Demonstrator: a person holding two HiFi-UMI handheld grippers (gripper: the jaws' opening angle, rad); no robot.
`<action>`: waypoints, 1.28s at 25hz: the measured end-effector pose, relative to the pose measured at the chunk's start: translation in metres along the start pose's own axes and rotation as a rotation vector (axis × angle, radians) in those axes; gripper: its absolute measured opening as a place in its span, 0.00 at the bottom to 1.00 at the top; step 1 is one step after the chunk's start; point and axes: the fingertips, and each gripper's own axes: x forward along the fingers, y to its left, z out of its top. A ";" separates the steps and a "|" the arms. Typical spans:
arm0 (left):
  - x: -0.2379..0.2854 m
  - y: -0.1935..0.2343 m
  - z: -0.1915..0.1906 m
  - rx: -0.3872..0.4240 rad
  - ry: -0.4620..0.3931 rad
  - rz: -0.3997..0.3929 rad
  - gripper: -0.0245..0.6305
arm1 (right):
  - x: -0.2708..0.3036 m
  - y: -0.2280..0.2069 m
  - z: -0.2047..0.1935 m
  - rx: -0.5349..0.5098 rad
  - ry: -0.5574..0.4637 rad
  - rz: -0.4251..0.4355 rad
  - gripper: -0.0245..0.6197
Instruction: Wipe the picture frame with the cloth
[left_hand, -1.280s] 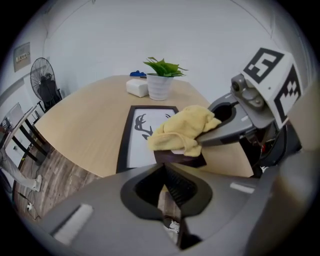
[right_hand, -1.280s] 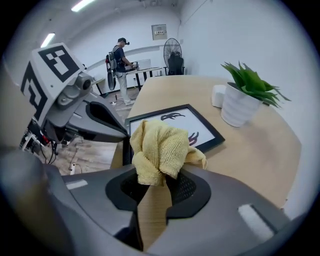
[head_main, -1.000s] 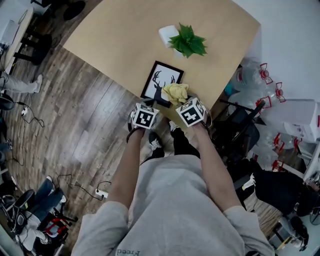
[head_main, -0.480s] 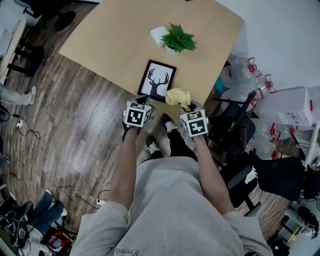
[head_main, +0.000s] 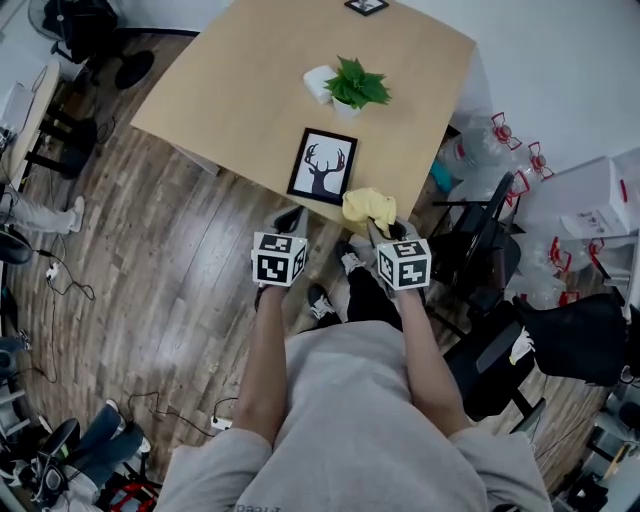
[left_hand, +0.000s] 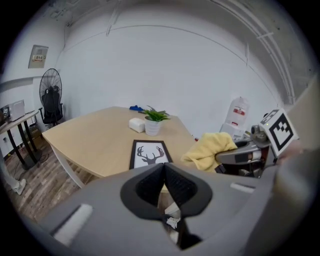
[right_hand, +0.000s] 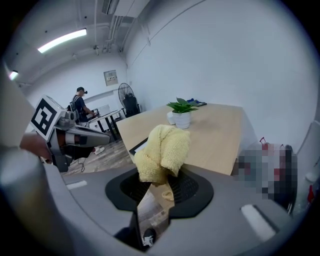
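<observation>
The black picture frame (head_main: 322, 166) with a deer print lies flat near the front edge of the wooden table (head_main: 240, 80); it also shows in the left gripper view (left_hand: 149, 154). My right gripper (head_main: 381, 229) is shut on the crumpled yellow cloth (head_main: 369, 208), holding it in the air at the table's edge, just off the frame's near right corner. The cloth (right_hand: 162, 151) bulges out of the right gripper (right_hand: 159, 175). My left gripper (head_main: 291, 217) hangs below the table edge, left of the cloth. In its own view the left gripper (left_hand: 164, 167) is shut and holds nothing.
A potted plant (head_main: 355, 85) and a white box (head_main: 319, 81) stand behind the frame. A second small frame (head_main: 366, 6) lies at the table's far edge. A dark chair (head_main: 485, 250) and water bottles (head_main: 505, 150) are to the right. A person (right_hand: 80, 102) stands far back.
Both grippers have drawn back from the table toward my body. The cloth has come off the frame's near corner and now hangs at the table edge.
</observation>
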 end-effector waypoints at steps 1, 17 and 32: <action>-0.005 -0.003 0.002 0.007 -0.013 -0.002 0.12 | -0.003 0.002 -0.001 0.012 -0.008 0.001 0.18; -0.039 -0.010 0.010 0.070 -0.095 0.029 0.12 | -0.022 0.019 -0.017 0.060 -0.064 0.014 0.18; -0.050 -0.011 -0.004 0.021 -0.108 0.021 0.12 | -0.030 0.031 -0.025 0.034 -0.081 0.004 0.18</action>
